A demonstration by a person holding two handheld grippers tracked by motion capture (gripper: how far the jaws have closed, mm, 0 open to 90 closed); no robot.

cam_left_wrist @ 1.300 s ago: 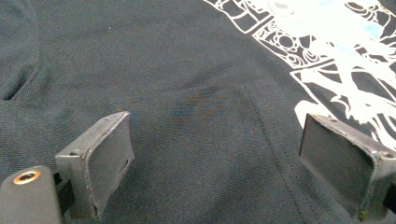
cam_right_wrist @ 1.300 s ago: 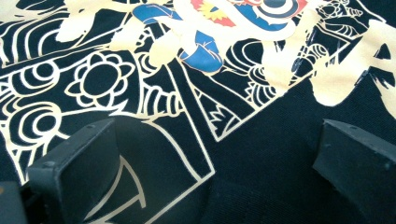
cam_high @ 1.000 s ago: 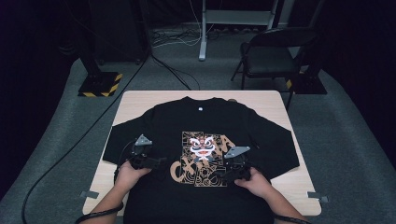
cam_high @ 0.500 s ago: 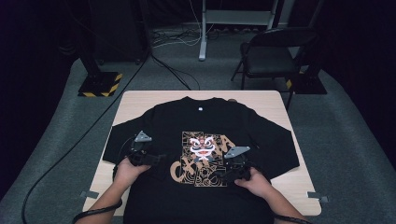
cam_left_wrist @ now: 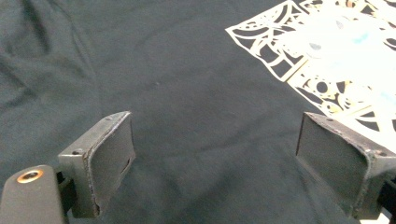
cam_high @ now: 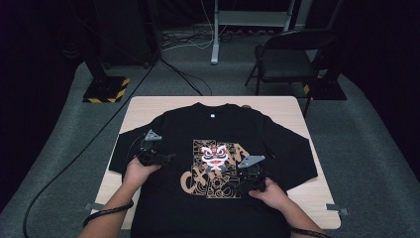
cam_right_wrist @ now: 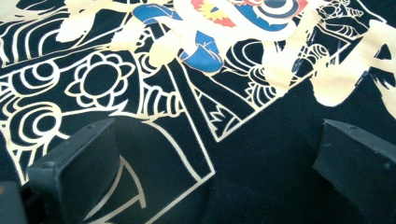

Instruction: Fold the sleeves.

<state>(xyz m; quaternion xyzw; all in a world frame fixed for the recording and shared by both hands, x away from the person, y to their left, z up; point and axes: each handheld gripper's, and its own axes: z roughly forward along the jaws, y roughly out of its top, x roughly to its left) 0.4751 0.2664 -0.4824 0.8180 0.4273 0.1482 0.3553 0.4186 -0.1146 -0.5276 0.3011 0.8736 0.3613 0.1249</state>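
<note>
A black long-sleeved shirt [cam_high: 277, 144] lies spread flat, front up, on a wooden table [cam_high: 148, 106]; a gold, white and red lion print [cam_high: 215, 166] covers its chest. My left gripper [cam_high: 166, 159] hovers low over the shirt's left chest, open, with plain black cloth [cam_left_wrist: 201, 121] between its jaws and the print's edge [cam_left_wrist: 322, 60] at upper right. Over the lower right of the print, my right gripper [cam_high: 237, 184] is open too; its jaws straddle printed cloth [cam_right_wrist: 187, 107].
A dark folding chair [cam_high: 287, 59] stands beyond the table's far right corner. A yellow-and-black striped stand base [cam_high: 106, 89] sits on the floor at far left, and a cable [cam_high: 74, 163] runs along the carpet on the left. Tape marks the table's near corners [cam_high: 337, 209].
Both grippers have edged slightly over the shirt; the left one has shifted a little toward the print. The shirt has not moved.
</note>
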